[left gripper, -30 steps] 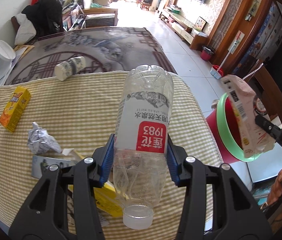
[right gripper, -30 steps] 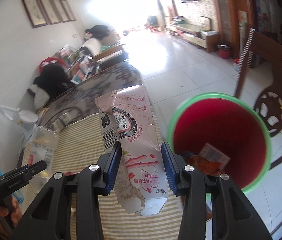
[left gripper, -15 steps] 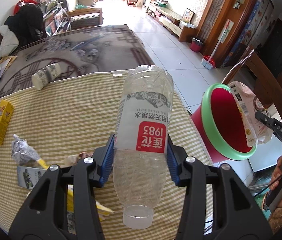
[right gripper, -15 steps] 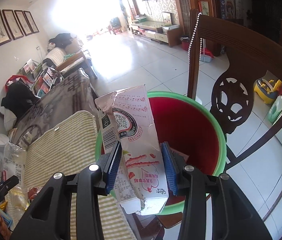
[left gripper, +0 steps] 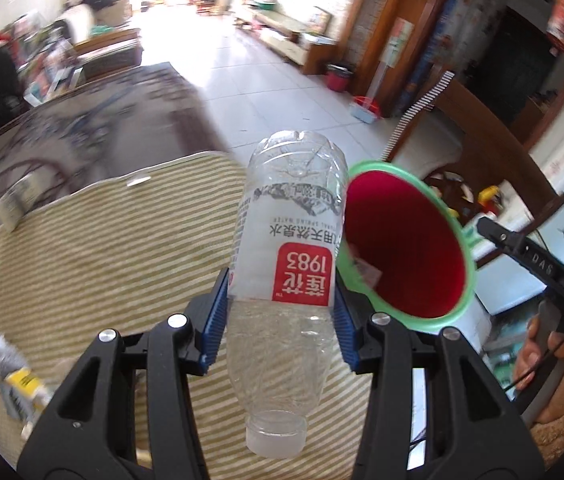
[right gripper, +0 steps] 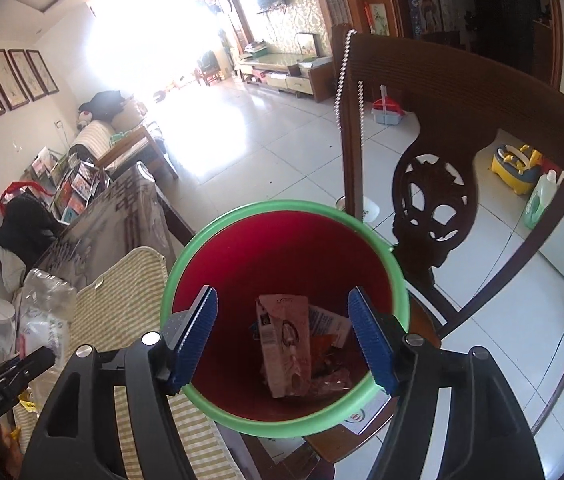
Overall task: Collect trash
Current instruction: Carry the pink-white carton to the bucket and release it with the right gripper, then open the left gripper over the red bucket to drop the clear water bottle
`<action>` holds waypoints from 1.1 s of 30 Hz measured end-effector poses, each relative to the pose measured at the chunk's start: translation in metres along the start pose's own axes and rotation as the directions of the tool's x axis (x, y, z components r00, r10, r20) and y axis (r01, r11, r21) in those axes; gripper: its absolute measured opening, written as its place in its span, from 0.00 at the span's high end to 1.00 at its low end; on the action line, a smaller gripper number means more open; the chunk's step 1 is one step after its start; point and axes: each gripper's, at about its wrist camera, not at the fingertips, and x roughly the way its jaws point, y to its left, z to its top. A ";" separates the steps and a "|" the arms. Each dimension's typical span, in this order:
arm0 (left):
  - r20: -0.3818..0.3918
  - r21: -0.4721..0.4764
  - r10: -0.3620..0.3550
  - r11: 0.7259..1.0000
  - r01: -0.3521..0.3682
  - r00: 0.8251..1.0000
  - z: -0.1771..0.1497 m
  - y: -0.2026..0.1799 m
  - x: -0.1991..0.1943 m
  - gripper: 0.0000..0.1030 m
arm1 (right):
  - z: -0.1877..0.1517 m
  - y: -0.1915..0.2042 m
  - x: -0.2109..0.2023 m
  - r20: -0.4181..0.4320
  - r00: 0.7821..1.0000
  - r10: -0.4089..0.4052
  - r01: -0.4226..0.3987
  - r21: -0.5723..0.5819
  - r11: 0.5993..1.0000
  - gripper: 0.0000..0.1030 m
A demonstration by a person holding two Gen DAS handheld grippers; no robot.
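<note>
Left tool grips bottle beside red bin.

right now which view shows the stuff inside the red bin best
The right wrist view: it looks straight down into the red bin, showing the pink carton and wrappers on its bottom between the open jaws. The left wrist view sees the bin tilted, with only a scrap visible beside the bottle.

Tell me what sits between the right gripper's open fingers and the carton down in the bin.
Nothing: in the right wrist view the right gripper hangs open over the red bin, with only air above the pink carton lying inside.
</note>
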 end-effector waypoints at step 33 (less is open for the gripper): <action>0.057 0.097 -0.140 0.986 0.134 0.988 0.033 -0.042 0.008 0.38 | -0.031 0.011 -0.033 0.000 0.999 -0.038 0.038 0.007 0.999 0.31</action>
